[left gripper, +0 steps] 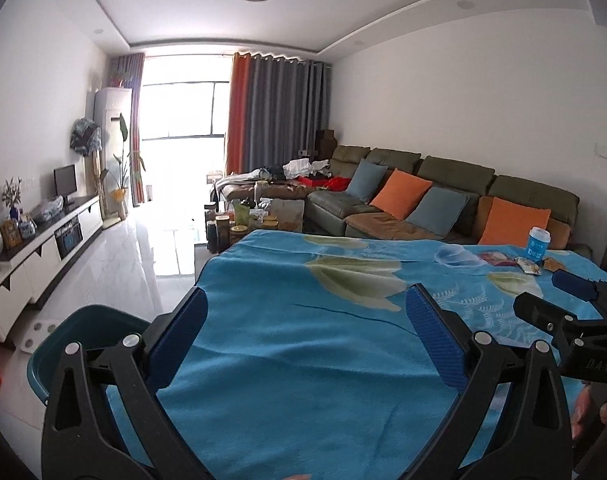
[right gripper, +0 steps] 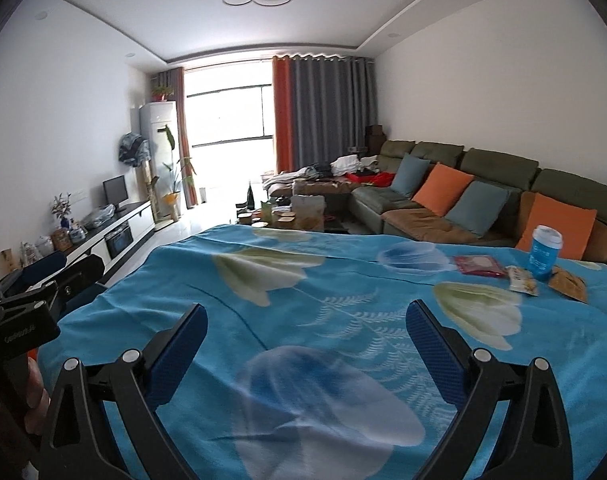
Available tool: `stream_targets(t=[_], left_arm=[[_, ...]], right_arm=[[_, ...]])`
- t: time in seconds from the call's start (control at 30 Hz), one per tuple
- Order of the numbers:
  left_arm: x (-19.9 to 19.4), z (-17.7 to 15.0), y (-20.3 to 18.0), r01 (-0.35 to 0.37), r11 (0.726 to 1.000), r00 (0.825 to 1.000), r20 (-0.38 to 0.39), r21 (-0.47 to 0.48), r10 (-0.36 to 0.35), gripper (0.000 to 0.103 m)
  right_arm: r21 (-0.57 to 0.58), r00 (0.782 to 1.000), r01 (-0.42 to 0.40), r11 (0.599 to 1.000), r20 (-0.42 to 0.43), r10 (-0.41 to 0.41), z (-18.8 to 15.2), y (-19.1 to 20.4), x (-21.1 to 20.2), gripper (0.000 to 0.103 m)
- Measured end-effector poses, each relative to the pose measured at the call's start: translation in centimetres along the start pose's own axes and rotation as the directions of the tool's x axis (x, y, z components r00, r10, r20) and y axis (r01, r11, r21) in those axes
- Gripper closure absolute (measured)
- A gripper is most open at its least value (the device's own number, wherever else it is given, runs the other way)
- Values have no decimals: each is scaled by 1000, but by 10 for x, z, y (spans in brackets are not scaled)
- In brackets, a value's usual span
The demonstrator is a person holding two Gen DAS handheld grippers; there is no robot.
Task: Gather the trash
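A blue paper cup stands at the far right of a table under a blue flowered cloth. Beside it lie a red wrapper, a pale snack wrapper and a brown wrapper. The left wrist view shows the same cup and red wrapper. My right gripper hovers open over the cloth, well short of them, with nothing between its fingers. My left gripper is also open and holds nothing, near the table's left edge. A dark green bin sits below it on the left.
A green sofa with orange and blue cushions runs behind the table on the right. A low table crowded with jars stands beyond the far edge. A white TV cabinet lines the left wall, with shiny floor between.
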State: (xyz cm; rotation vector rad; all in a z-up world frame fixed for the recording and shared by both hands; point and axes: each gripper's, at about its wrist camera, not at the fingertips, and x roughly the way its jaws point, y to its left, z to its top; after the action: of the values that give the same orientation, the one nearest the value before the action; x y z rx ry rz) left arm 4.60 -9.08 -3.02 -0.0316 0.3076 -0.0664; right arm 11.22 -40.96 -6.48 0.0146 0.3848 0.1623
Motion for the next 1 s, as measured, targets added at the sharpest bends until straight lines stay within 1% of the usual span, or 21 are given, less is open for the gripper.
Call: stream_targets(t=[0.13, 0.43, 0.73, 1.0], left_arm=[[-2, 1, -8, -9, 1000, 1000, 20, 7, 9, 6], [-11, 1, -11, -21, 1000, 999, 46, 14, 20, 6], [-14, 3, -9, -22, 1000, 998, 61, 8, 22, 6], [-16, 5, -9, -41, 999, 996, 80, 6, 41, 6]], right_arm=[[20, 1000, 16, 1000, 15, -16, -1, -6, -5, 7], [27, 997, 45, 999, 57, -46, -2, -9, -16, 7], [25, 996, 56, 998, 74, -57, 0, -8, -22, 7], [26, 994, 62, 998, 84, -64, 1, -9, -24, 7]])
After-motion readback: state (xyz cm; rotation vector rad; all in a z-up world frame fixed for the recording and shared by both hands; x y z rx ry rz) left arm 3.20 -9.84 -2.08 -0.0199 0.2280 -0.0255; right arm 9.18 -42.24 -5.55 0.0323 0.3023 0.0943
